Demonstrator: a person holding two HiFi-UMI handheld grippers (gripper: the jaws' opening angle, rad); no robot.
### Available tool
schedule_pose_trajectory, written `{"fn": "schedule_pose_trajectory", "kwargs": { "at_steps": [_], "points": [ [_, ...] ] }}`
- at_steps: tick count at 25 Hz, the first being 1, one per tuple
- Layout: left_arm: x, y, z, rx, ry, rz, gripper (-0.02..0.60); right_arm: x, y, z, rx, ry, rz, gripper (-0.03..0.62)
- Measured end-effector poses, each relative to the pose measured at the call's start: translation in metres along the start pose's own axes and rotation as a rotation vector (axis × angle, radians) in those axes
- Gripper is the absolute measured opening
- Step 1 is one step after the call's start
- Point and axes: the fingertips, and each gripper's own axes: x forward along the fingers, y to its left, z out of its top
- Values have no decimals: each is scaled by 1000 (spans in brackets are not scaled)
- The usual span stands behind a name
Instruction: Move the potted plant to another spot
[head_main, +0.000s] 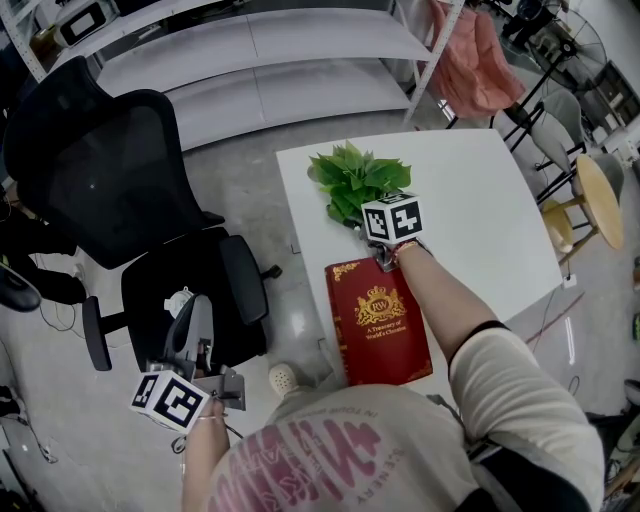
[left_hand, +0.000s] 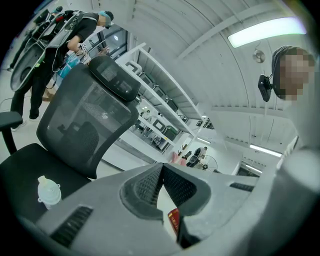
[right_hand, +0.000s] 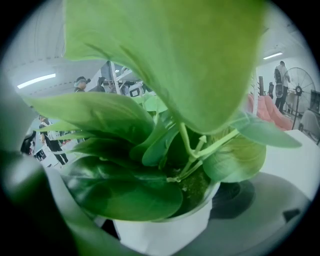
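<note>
The potted plant (head_main: 352, 180), green leaves in a small white pot, stands on the white table (head_main: 480, 210) near its far left part. My right gripper (head_main: 367, 228) reaches it from the near side. In the right gripper view the white pot (right_hand: 165, 232) fills the space between the jaws, which press against its sides, and leaves (right_hand: 125, 195) hide most else. My left gripper (head_main: 195, 308) hangs low at the left, off the table and over the chair seat; its jaws meet tip to tip with nothing between them (left_hand: 161, 167).
A red book (head_main: 380, 320) lies on the table's near part, just under my right arm. A black office chair (head_main: 120, 190) stands left of the table with a small white object (head_main: 180, 298) on its seat. A wooden stool (head_main: 590, 200) stands to the right, grey shelving (head_main: 250, 60) behind.
</note>
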Motion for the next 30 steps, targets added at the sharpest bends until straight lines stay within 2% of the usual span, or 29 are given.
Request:
{"fn": "schedule_pose_trajectory", "kwargs": {
  "at_steps": [25, 30],
  "points": [
    [-1, -5, 3, -2, 1, -9, 3, -5, 1, -15, -68, 115, -16, 569],
    [-5, -4, 1, -7, -1, -10, 3, -8, -2, -18, -73, 118, -45, 569]
  ]
}}
